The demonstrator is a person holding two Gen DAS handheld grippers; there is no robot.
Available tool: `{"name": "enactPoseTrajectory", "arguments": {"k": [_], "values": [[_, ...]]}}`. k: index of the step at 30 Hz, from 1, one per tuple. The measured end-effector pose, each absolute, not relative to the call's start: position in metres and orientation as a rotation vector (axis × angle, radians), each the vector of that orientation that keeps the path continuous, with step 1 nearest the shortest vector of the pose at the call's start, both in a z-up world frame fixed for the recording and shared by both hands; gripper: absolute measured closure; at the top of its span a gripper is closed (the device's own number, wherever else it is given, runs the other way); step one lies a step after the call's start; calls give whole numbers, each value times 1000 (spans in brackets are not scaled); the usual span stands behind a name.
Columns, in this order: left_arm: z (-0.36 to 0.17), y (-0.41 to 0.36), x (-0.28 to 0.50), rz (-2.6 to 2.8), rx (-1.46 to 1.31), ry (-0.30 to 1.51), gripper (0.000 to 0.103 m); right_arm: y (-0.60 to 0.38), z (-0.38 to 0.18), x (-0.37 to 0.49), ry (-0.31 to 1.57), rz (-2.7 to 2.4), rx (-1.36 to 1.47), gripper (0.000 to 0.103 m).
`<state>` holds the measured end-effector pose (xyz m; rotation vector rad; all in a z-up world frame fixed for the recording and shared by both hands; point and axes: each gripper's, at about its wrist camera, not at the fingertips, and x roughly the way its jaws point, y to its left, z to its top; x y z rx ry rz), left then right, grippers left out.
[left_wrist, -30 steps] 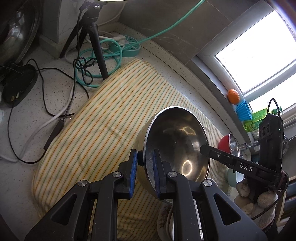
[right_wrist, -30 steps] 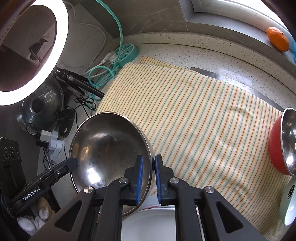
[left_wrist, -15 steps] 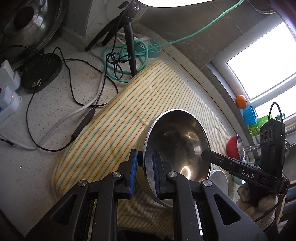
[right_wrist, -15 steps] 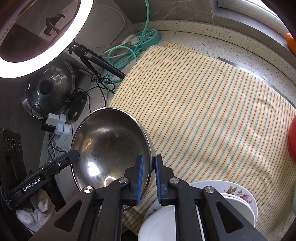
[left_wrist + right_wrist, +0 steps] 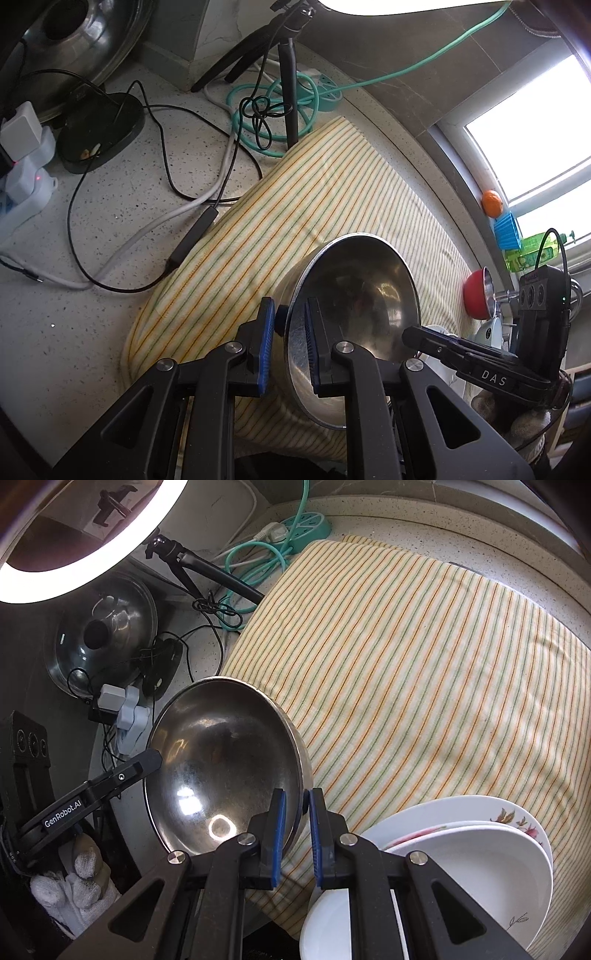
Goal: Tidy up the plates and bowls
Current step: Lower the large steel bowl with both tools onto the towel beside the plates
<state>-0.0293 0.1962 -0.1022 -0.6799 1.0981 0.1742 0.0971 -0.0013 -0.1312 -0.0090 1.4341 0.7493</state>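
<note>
Cloth with yellow, orange and green stripes (image 5: 424, 686) spreads over the speckled stone counter (image 5: 92, 295), ahead of and beneath both claws, and is the largest thing in view. Above its near edge hangs the big round stainless steel bowl (image 5: 354, 310), tilted, carried by both claws at once. The left gripper (image 5: 289, 341) has its blue pads pressed onto the bowl's rim, one pad outside the wall and one inside, so the bowl lies just ahead and to the right of that claw. The right gripper (image 5: 295, 830) pinches the opposite rim the same way, with the bowl ahead and to its left. Right of and below the right claw sits a stack of white plates with flower prints (image 5: 480, 842). Far to the right of the left claw stands a small red bowl with a steel lining (image 5: 476, 295). Compared with a second ago, both claws keep the same pinch, but the bowl has travelled toward the near left end of the cloth; the plates now fill far more of the right view, and the red bowl has slipped out of it.
</note>
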Motion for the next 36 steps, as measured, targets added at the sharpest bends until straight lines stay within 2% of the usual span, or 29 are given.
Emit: {"name": "enactPoseTrajectory", "arguments": {"k": [18,36], "values": [[-116,208,-26,162,-676,1112,90,-2,-125,86,1427,761,24,92],[-79,204,-30,218,-494,1011,90,-17,-104,81,1304,689,17,91]]}}
